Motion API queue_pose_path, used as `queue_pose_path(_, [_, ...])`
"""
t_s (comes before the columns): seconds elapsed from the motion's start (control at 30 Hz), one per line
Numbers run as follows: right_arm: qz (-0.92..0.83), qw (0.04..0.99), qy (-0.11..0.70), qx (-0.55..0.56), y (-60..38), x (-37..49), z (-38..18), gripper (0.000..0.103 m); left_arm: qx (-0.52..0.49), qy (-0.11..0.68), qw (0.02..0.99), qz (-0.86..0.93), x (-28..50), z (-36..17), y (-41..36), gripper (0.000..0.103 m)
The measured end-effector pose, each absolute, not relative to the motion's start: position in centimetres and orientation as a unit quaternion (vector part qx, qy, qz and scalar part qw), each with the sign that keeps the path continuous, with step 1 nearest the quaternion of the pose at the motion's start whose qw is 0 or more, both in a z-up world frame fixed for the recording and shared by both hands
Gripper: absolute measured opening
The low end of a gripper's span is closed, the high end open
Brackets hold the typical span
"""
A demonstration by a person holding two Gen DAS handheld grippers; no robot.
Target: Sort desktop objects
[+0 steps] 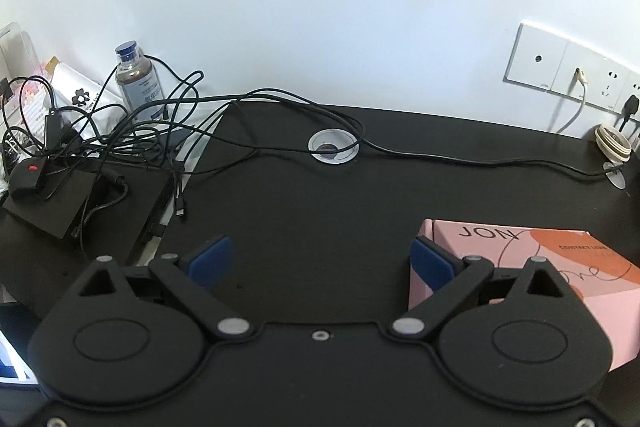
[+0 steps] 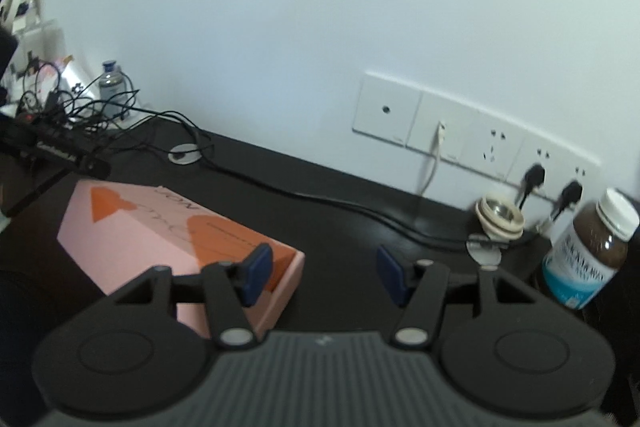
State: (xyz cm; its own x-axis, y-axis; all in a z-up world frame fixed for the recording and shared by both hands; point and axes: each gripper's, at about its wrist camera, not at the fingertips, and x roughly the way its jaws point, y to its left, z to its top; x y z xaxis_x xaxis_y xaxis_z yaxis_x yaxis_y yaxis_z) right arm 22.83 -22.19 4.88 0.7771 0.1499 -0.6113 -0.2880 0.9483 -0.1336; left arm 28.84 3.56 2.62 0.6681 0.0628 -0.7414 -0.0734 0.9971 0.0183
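Black counter, pink box, and both of your tongs spread with nothing between them.

The counter runs back to a white wall; on it the pink box lies flat near the front, just beside your left tongs' right pad and partly behind your right tongs' left pad, touching neither that you can see. A brown jar with a white lid stands tilted at the far right, a clear bottle at the far left among tangled black cables.
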Motion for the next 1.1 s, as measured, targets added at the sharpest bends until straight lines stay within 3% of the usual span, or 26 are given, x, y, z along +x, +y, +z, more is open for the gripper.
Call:
queue_pose_path(0.13, [0.133, 0.935, 0.318, -0.088, -21.7, 22.4, 5.4, 0.058, 0.004, 0.409, 0.912, 0.031, 28.6, 2.5, 3.1, 0.098])
queue_pose_path(0.23, [0.14, 0.932, 0.326, -0.077, -20.9, 21.9, 5.3, 0.067, 0.018, 0.41, 0.911, 0.03, 28.5, 2.2, 2.6, 0.098])
queue_pose_path(0.33, [0.135, 0.928, 0.342, -0.065, -20.5, 21.9, 4.6, 0.069, 0.034, 0.417, 0.908, 0.029, 28.2, 1.9, 1.7, 0.098])
queue_pose_path(0.43, [0.116, 0.926, 0.358, -0.044, -20.6, 22.0, 4.0, 0.081, 0.053, 0.415, 0.907, 0.038, 27.7, 1.5, 1.1, 0.098])
queue_pose_path(0.57, [0.108, 0.925, 0.363, -0.025, -20.9, 22.0, 3.7, 0.087, 0.044, 0.419, 0.906, 0.046, 27.5, 1.5, 1.2, 0.098])
queue_pose_path(1.1, [0.067, 0.917, 0.39, 0.046, -21.7, 22.3, 1.9, 0.089, 0.047, 0.42, 0.903, 0.076, 27.0, 1.3, 0.4, 0.099])
